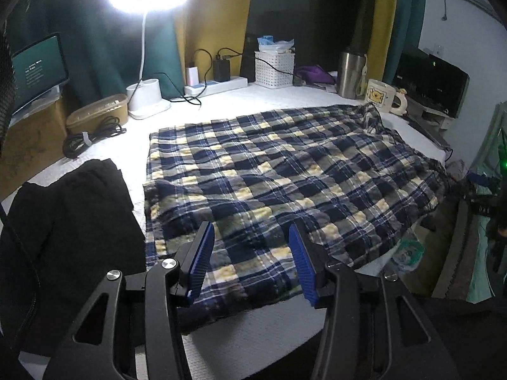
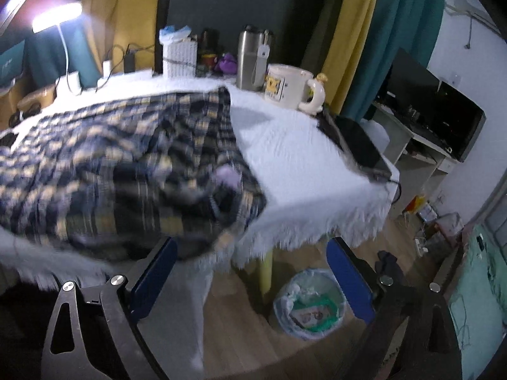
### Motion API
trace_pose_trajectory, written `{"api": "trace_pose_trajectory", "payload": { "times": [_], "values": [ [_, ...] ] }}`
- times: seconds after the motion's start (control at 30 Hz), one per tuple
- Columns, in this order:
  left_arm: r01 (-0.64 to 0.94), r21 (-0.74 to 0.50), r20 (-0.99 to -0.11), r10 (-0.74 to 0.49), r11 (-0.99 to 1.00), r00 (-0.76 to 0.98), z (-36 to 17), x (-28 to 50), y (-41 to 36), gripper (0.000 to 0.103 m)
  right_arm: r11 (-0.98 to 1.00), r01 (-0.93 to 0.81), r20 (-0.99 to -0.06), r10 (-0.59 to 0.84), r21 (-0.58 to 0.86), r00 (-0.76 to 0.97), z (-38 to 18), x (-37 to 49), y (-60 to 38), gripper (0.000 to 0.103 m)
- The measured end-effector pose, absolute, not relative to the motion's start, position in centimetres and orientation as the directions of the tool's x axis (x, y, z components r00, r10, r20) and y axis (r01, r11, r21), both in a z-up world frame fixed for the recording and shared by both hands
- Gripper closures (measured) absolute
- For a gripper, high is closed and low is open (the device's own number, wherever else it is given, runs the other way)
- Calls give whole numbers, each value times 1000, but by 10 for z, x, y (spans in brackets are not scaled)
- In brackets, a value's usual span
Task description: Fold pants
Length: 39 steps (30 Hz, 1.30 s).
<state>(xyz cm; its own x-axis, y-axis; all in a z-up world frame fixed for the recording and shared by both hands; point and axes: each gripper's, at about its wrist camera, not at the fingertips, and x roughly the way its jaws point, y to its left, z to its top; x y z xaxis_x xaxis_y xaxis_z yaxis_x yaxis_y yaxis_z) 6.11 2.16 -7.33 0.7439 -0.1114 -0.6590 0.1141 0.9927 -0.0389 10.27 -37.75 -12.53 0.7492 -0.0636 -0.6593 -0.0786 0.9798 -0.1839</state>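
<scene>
Blue, yellow and grey plaid pants (image 1: 285, 183) lie spread across a white-covered table (image 1: 253, 98), their right end hanging over the table's right edge. My left gripper (image 1: 250, 237) is open and empty, hovering just above the pants' near edge. In the right wrist view the pants (image 2: 126, 164) are blurred, bunched at the table's near corner. My right gripper (image 2: 250, 253) is wide open and empty, off the table's corner, with its left finger (image 2: 155, 272) next to the hanging pants edge.
A black garment (image 1: 69, 228) lies at the table's left. At the back stand a lit desk lamp (image 1: 145, 95), power strip (image 1: 218, 84), white basket (image 1: 274, 69), steel flask (image 1: 350, 74) and mug (image 1: 380, 95). A bin (image 2: 309, 304) sits on the floor below the corner.
</scene>
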Motion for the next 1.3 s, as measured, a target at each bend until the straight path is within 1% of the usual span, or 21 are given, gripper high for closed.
{"api": "trace_pose_trajectory", "payload": {
  "times": [0.1,0.2,0.3,0.37,0.47,0.53,0.6,0.67,0.73,0.8,0.83,0.87,0.9,0.93,0.97,1.0,1.03,1.07,1.13,1.23,1.3],
  "values": [
    [113,-32,-669,-106,993,736,-75,62,19,54,964,-71,-668,-122,-255,734,-142,108,-375,7],
    [113,-25,-677,-100,993,730,-77,63,19,54,933,-78,-657,-187,-352,731,-155,114,-366,7],
    [110,-23,-685,-96,994,722,-80,63,21,54,899,-121,-632,-196,-422,750,-158,117,-352,7],
    [110,-25,-689,-97,994,719,-82,62,21,54,889,-134,-609,-182,-437,772,-153,116,-344,7],
    [118,-26,-696,-103,993,710,-85,61,22,54,896,-164,-589,-126,-413,798,-140,117,-337,7],
    [128,-25,-702,-108,992,704,-88,60,21,54,900,-224,-621,-63,-374,781,-135,120,-336,7],
    [137,-26,-701,-116,990,704,-89,57,22,54,915,-267,-647,8,-303,762,-124,118,-344,7],
    [139,-33,-700,-122,990,704,-89,54,24,54,937,-279,-649,79,-211,757,-109,114,-356,7],
    [137,-33,-701,-121,990,703,-90,54,26,54,953,-251,-624,94,-169,776,-93,112,-368,7],
    [140,-30,-701,-121,990,703,-91,54,28,54,955,-234,-610,77,-182,789,-88,117,-369,7],
    [143,-28,-700,-121,989,704,-91,53,28,54,952,-236,-611,71,-194,789,-88,121,-367,14],
    [149,-24,-699,-123,989,705,-91,52,27,54,947,-250,-618,76,-201,782,-90,129,-363,30],
    [152,-22,-698,-124,988,706,-91,51,28,54,945,-262,-629,83,-197,773,-93,135,-361,40],
    [155,-21,-696,-125,988,707,-91,51,28,54,944,-273,-652,89,-187,753,-98,146,-357,52],
    [156,-20,-693,-126,988,710,-89,49,28,54,943,-281,-670,93,-177,736,-103,155,-355,56],
    [156,-20,-691,-126,988,712,-89,49,29,54,942,-296,-690,107,-161,716,-108,164,-352,56],
    [156,-21,-688,-127,988,714,-88,48,30,54,940,-308,-700,121,-147,704,-112,170,-350,59],
    [156,-22,-687,-128,988,715,-88,48,30,54,936,-324,-713,132,-139,688,-117,177,-346,70],
    [156,-22,-690,-128,988,712,-89,48,30,54,931,-331,-730,117,-156,673,-126,181,-341,89],
    [164,-19,-695,-131,986,707,-91,49,30,54,938,-312,-732,107,-150,673,-130,182,-347,91],
    [171,-14,-699,-132,985,703,-92,49,29,54,954,-266,-721,86,-141,688,-126,179,-357,92]
  ]
}}
